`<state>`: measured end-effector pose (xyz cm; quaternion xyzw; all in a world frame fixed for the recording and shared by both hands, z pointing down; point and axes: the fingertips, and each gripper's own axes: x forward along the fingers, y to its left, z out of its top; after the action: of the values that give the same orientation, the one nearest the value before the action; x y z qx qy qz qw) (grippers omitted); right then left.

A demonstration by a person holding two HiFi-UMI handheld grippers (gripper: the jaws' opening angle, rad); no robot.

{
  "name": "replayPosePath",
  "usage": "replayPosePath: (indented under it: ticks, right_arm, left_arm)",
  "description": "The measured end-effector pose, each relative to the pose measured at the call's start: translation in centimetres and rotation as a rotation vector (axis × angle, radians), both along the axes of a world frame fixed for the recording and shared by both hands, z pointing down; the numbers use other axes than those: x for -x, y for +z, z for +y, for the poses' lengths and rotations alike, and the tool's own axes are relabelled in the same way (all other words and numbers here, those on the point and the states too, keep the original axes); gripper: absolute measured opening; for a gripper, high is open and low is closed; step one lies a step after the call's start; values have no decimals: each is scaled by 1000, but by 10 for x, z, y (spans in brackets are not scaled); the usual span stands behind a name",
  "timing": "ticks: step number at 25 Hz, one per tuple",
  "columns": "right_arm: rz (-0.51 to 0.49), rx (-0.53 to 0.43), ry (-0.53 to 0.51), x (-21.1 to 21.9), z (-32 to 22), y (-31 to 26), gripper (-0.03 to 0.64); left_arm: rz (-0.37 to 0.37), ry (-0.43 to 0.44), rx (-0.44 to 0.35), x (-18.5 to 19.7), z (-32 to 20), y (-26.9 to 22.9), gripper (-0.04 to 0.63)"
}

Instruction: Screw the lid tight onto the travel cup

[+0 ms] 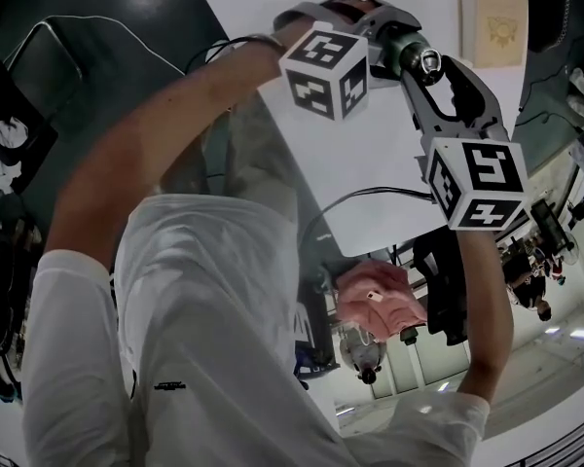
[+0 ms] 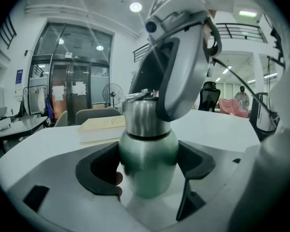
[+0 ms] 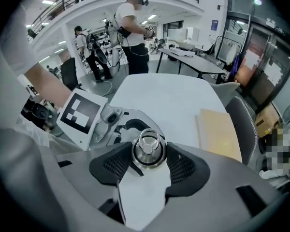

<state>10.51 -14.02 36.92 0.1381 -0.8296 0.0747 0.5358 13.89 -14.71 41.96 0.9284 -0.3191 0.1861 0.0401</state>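
Travel cup (image 2: 147, 153) stands upright in left tool (image 2: 150, 169), lid (image 3: 148, 149) topmost.

The lid (image 2: 141, 117) sits atop the travel cup (image 2: 147, 163), with a book (image 2: 104, 128) on the table (image 2: 217, 129) behind.

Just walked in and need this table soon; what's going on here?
A person is working on a green travel cup with two handheld claws. The left claw clamps the cup's body, and the right claw, pointing down from above, is closed on the silver lid. The lid sits on the cup, over a white table.
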Motion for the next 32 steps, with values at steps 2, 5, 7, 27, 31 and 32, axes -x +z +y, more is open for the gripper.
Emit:
replayPosePath:
  ticks: [2, 5, 7, 27, 31, 32]
  right_arm:
    - [-2, -5, -38, -1, 0, -2, 222]
    - [0, -19, -121, 4, 4, -9, 253]
    - [0, -23, -180, 6, 8, -15, 258]
    - [276, -150, -1380, -5, 24, -13, 261]
    - [324, -145, -1464, -2, 23, 0, 262]
    - [333, -143, -1478, -1, 23, 5, 262]
  left_arm:
    - [2, -2, 1, -1, -2, -1, 363]
    - [2, -3, 2, -1, -3, -2, 364]
    - [1, -1, 3, -1, -4, -2, 363]
    - [2, 4, 2, 1, 0, -1, 364]
    - [1, 2, 2, 3, 1, 0, 364]
    - [1, 1, 3, 4, 1, 2, 364]
